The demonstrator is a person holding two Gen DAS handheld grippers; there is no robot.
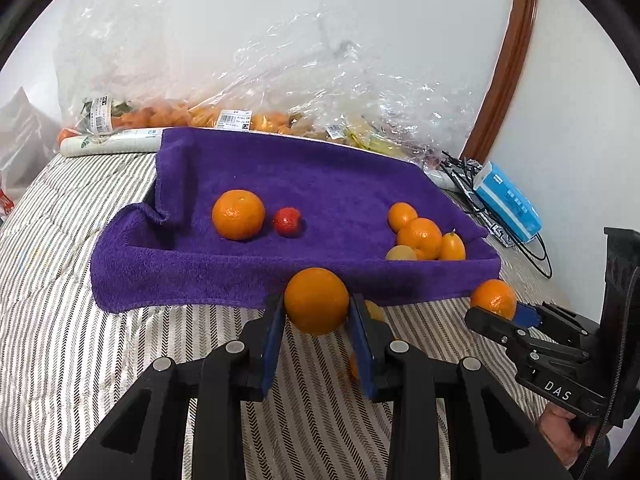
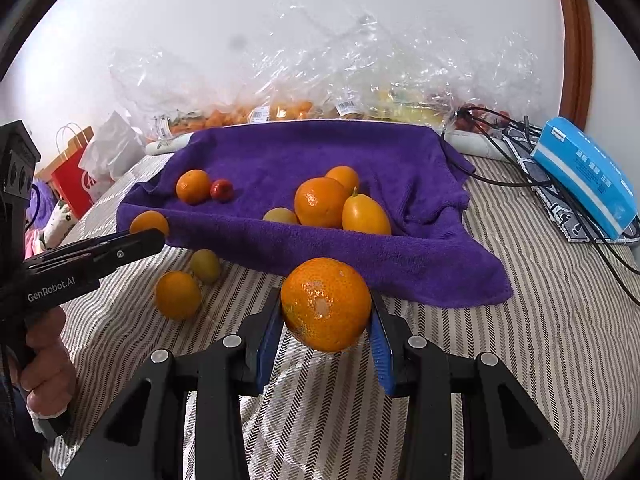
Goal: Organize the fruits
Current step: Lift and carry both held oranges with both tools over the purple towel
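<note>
While my left gripper pinches a smooth orange between its blue pads, my right gripper is clamped on a mottled mandarin with pale scuffs on its skin. Both fruits hang clear of the bedcover, just in front of the near hem of the purple towel. In the left wrist view the right gripper reaches in from the right edge with its mandarin at the towel's corner; in the right wrist view the left one comes in from the left, its orange beside the towel's left edge.

On the towel, towards the left, a medium orange sits just beside a small red fruit. Towards the right a cluster huddles together: a large orange, a smaller one behind it, an oval kumquat-like fruit touching its right side, and a pale yellow fruit at its left.

On the striped bedcover in front of the towel, to the left, lie a loose orange and, just beside it, a yellow-green fruit.

Behind the towel, against the white wall, crinkled clear plastic bags hold more orange fruit. A blue tissue box rests to the right among black cables, and a red paper bag stands far left.
</note>
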